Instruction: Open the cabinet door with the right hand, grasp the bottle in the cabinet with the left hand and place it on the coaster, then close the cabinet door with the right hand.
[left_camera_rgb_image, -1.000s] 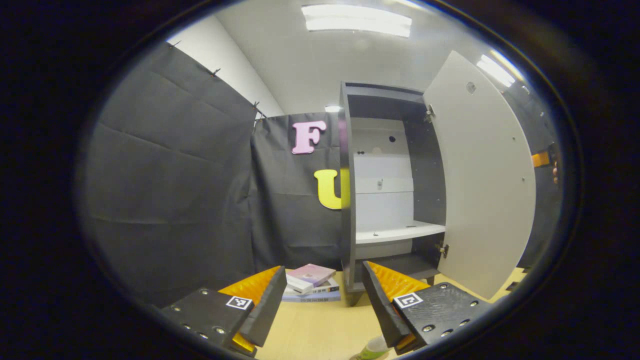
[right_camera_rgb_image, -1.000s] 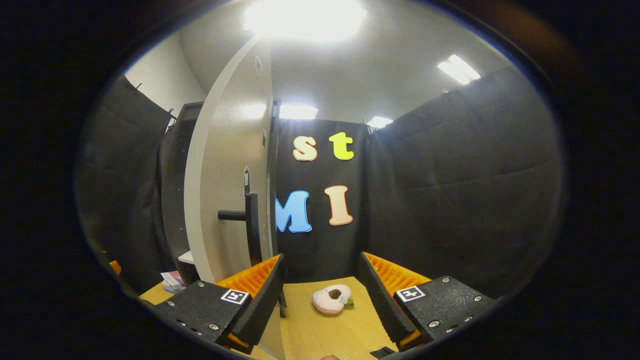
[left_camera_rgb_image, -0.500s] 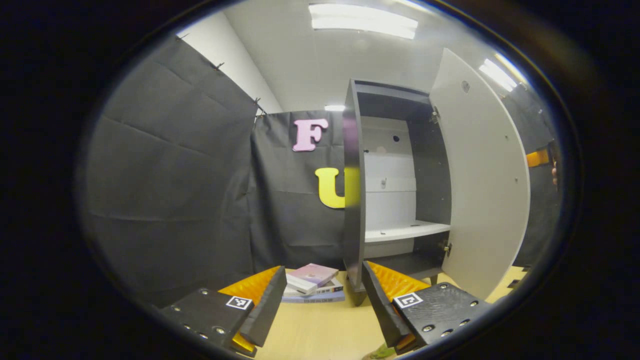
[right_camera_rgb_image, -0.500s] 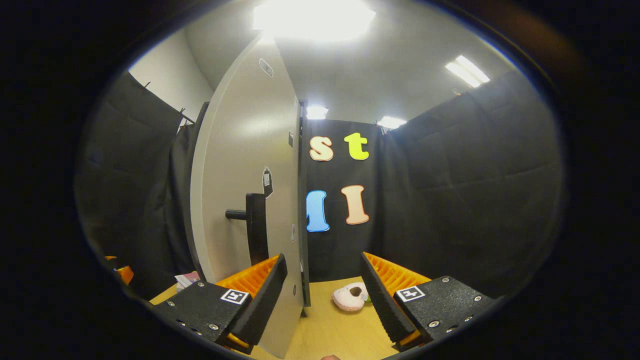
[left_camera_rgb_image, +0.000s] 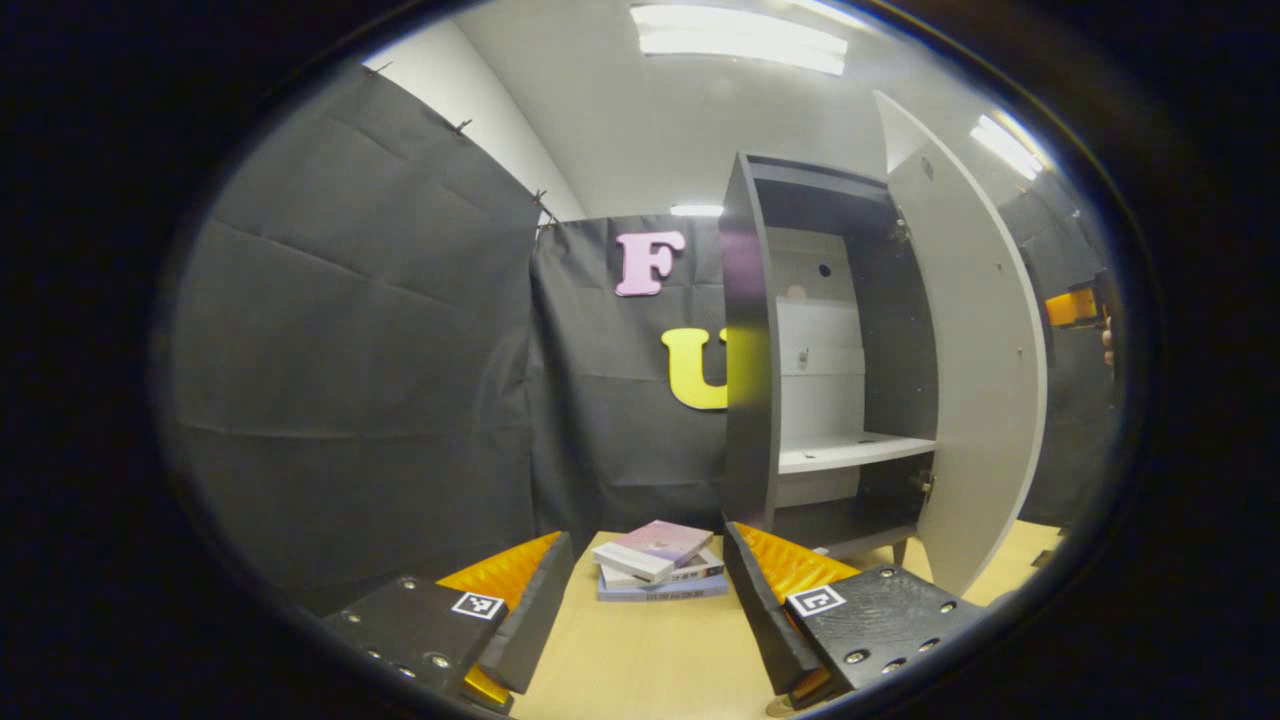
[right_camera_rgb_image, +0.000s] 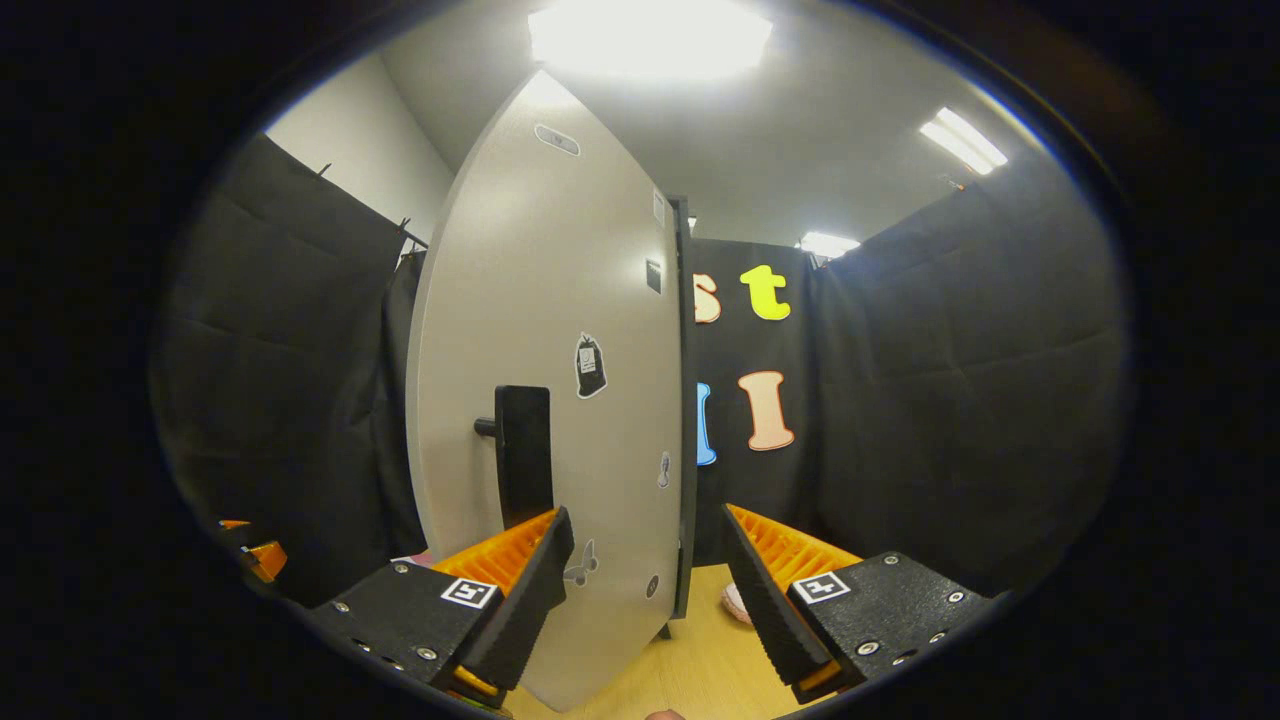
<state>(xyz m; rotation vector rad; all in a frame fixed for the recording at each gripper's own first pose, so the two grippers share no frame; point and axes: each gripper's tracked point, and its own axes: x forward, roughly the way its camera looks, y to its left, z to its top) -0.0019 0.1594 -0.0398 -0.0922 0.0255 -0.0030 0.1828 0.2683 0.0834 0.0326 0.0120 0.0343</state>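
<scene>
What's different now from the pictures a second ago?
The cabinet door has swung partway towards shut, now hiding more of the wall behind it. The right claw is open near the handle, holding nothing. The left claw stayed open, and the books stayed put.

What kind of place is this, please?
Probably a staged recording booth, not a real home: black cloth walls surround a wooden table bearing a small cabinet with its door ajar and stacked books.

black screwed gripper (right_camera_rgb_image: 645, 600) blocks, square markers
</scene>
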